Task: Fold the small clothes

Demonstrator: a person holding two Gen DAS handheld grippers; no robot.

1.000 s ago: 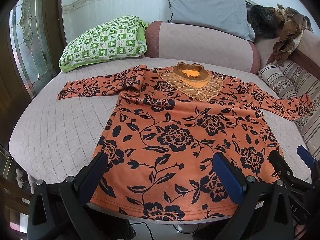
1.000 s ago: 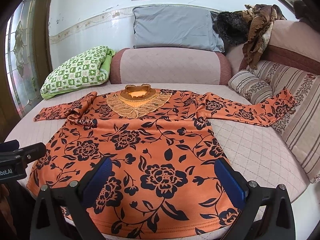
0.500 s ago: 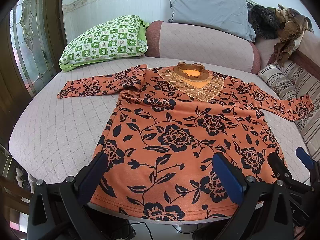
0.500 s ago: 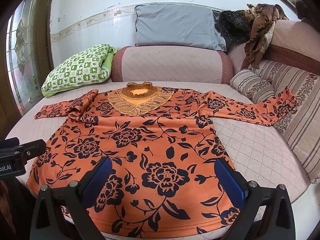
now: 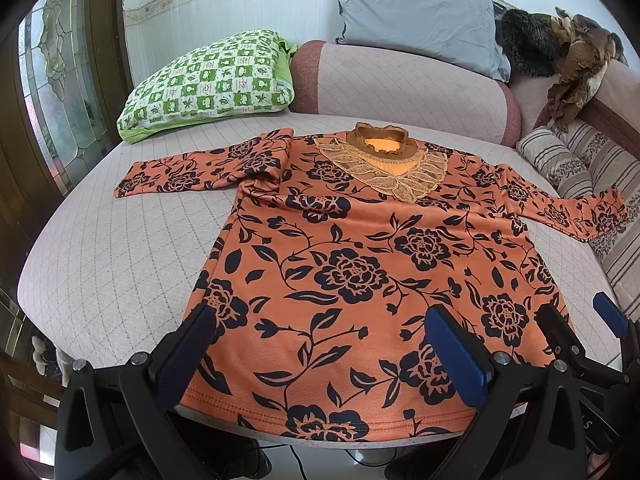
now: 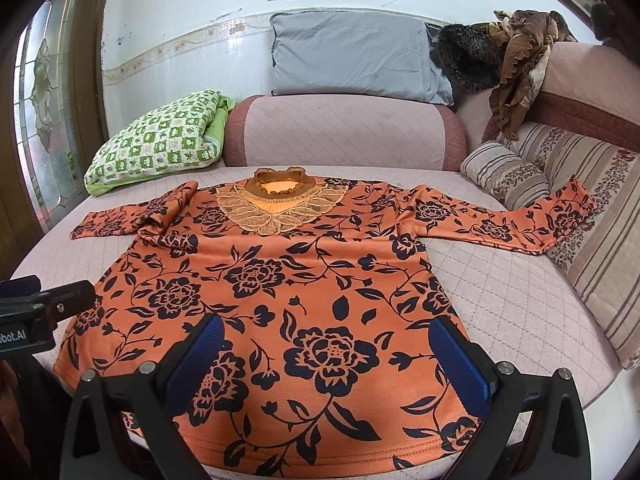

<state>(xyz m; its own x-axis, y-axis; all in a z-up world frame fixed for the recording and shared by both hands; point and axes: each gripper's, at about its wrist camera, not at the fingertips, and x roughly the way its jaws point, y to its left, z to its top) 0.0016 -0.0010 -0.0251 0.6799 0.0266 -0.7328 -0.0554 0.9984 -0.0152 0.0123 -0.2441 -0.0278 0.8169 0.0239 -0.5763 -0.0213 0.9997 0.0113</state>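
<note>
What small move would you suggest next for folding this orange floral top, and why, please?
Probably lower the left tongs and right tongs onto the hem: the orange floral top lies flat, sleeves spread, unfolded, and both tongs hang open above its near edge, holding nothing.

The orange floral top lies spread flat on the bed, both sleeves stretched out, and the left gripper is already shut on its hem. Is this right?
One thing is wrong: the left gripper is open, jaws wide apart above the hem, gripping nothing, as the left wrist view shows. The rest holds: the orange floral top lies spread flat on the bed, both sleeves stretched out.
</note>
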